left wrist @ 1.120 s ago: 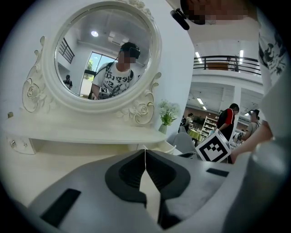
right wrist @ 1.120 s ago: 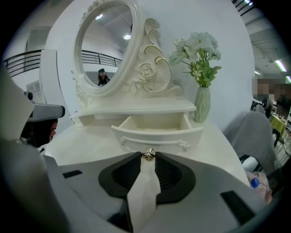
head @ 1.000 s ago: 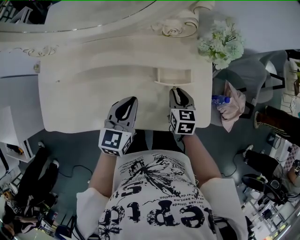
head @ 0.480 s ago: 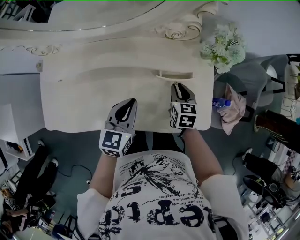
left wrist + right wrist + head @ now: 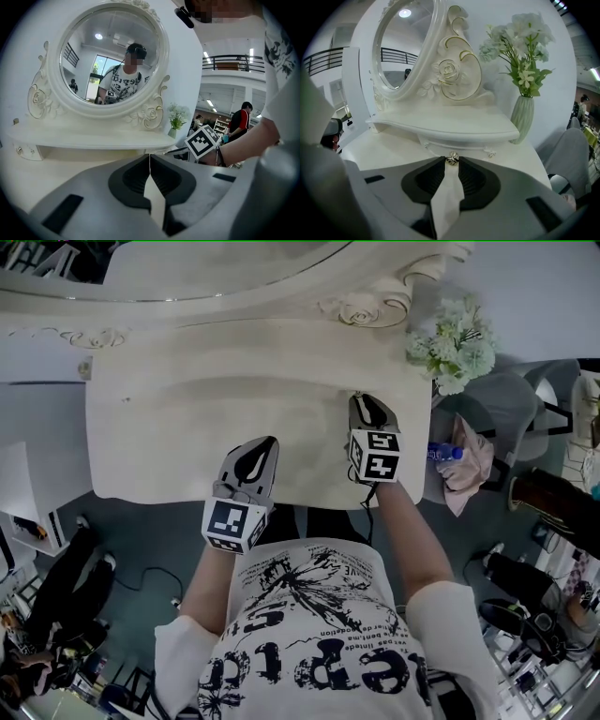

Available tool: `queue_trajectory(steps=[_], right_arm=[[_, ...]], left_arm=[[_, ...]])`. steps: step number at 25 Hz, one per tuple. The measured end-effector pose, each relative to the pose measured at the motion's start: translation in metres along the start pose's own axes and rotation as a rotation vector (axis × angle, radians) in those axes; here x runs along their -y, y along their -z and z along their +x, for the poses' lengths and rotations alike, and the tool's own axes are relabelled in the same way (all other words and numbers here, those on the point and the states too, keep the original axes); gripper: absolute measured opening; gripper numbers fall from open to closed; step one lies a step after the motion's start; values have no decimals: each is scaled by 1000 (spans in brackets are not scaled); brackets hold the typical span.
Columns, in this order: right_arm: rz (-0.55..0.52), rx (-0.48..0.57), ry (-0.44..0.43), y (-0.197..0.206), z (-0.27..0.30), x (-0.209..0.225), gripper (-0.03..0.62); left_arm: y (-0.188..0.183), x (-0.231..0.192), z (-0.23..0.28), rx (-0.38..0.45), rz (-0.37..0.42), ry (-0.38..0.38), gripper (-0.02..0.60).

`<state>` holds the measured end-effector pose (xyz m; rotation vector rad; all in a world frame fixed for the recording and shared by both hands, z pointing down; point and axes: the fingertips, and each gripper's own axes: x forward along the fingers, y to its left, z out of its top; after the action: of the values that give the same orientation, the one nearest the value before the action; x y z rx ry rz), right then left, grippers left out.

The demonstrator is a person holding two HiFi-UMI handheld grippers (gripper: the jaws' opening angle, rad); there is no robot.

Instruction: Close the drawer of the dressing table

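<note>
Cream desk with carved trim is filling the middle of the head view, its round mirror standing at the far side above a raised shelf. Left claw is hovering over the near middle of the desk top, its jaws pressing together along a thin seam and holding nothing, its marker cube hanging past the near edge. Right claw is reaching farther in, to the right of the left one, with its tips up against the shelf front. Small metal knob is sitting right between those tips, the jaws closing on it from both sides. Drawer is sitting under the right part of the shelf, its narrow front tucked in close beneath the shelf edge with the knob at its middle. Ribbed pale vase is standing at the far right corner of the desk, carrying white and green flowers. Grey chair is standing just beside the desk on the right, bearing a pink cloth and a bottle with a blue label.
</note>
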<state>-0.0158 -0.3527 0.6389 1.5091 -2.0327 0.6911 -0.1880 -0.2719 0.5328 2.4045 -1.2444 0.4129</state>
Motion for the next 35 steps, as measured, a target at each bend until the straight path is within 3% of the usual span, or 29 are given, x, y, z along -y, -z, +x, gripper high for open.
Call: queue_trajectory(steps=[12,18,23,26,30,35], right_arm=[[-32,-14,-42,-6,6,1,100],[-9,-6,-61,-8,-22,-12,100],[-4,148,-115,-41,-64,-30,87],[-12,251,-140,-66,-95,-39,44],[-37,372,-136,-99,-134,-42,29],[-87,522,-135,-137,-172,-44,18]], left_arm=[[-7,-11,-6,13,8,-48,20],[-20,-7,-7,31,28,-56,20],[-46,1,-6,87,66,-48,20],[-62,8,-13,121,85,-43,20],[-87,17,-27,178,95,-33,20],[-121,24,-40,252,175,-36,20]])
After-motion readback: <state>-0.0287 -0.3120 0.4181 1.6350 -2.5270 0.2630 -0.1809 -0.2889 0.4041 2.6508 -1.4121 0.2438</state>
